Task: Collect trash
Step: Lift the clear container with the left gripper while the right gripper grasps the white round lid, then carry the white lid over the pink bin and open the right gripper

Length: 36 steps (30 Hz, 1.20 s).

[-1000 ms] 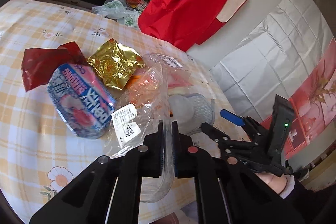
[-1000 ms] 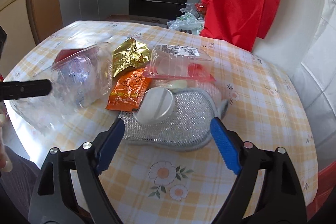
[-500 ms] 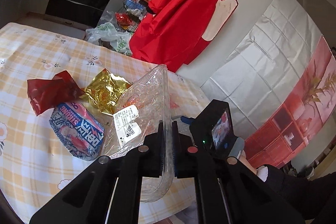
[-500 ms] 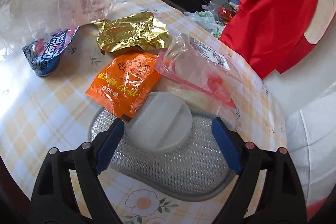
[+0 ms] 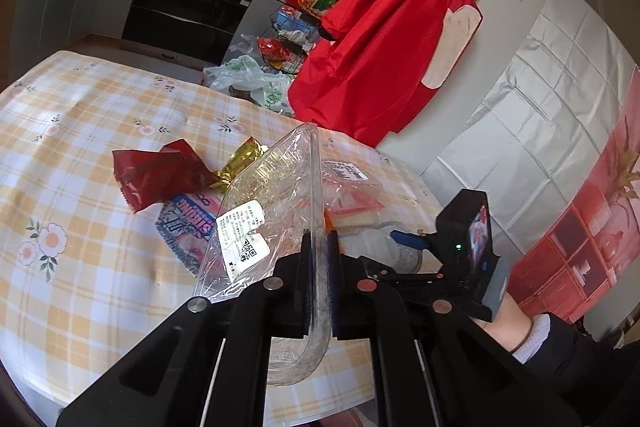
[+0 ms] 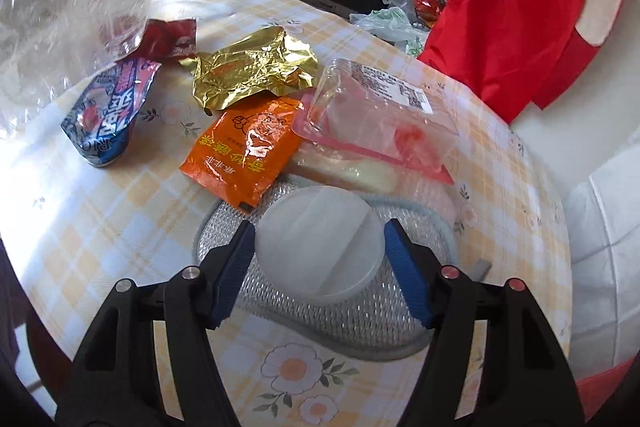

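From my left wrist view, my left gripper (image 5: 319,259) is pinched on the rim of a clear plastic container (image 5: 272,211), held tilted above the counter (image 5: 80,267); my right gripper shows beyond it, with my sleeve (image 5: 560,343) behind. From my right wrist view, my right gripper (image 6: 320,259) is closing around a white round lid (image 6: 318,241) lying on a silver mesh pad (image 6: 360,311), pads not yet touching. Only here do I see the orange packet (image 6: 244,147) and gold wrapper (image 6: 248,71) in full.
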Each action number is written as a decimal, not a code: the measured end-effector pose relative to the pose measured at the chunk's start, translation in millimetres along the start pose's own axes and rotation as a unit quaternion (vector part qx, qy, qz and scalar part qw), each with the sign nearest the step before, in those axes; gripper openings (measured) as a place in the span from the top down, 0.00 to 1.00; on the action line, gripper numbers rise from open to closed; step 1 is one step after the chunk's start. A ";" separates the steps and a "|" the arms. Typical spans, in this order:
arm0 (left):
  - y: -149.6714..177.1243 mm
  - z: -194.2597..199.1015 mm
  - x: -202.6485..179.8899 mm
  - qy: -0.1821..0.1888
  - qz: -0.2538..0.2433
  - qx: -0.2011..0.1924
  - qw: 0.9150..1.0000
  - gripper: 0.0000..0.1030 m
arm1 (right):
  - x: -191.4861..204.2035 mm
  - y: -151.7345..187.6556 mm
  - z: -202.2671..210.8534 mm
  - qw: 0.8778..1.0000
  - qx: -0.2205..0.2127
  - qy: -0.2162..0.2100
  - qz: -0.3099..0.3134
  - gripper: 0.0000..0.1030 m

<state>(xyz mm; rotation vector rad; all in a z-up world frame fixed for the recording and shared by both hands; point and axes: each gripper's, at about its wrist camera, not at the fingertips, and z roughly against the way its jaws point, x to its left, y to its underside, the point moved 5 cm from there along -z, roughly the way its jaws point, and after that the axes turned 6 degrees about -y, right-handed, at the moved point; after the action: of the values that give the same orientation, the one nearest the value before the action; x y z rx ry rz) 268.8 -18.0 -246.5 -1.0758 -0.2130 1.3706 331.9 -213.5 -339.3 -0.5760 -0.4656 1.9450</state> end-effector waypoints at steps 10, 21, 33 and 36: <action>12.0 20.6 11.5 -0.043 0.001 -0.003 0.999 0.93 | 6.6 14.0 39.9 0.997 -0.042 -0.035 -0.061 0.35; 23.7 61.4 5.8 -0.068 -0.005 -0.013 0.998 0.93 | 39.8 13.9 106.5 0.989 -0.103 -0.074 -0.081 0.35; 44.0 106.5 -10.9 -0.084 -0.010 -0.020 0.996 0.93 | 77.3 33.0 182.6 0.980 -0.153 -0.107 -0.075 0.35; 49.0 118.4 -17.6 -0.085 -0.013 -0.024 0.996 0.93 | 84.1 39.4 198.1 0.977 -0.160 -0.115 -0.076 0.35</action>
<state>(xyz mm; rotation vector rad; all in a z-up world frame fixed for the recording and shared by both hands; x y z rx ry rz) 149.7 16.9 -210.0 -0.9927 -0.3852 1.4408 156.9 -167.3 -216.3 -0.5007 -0.9548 1.8095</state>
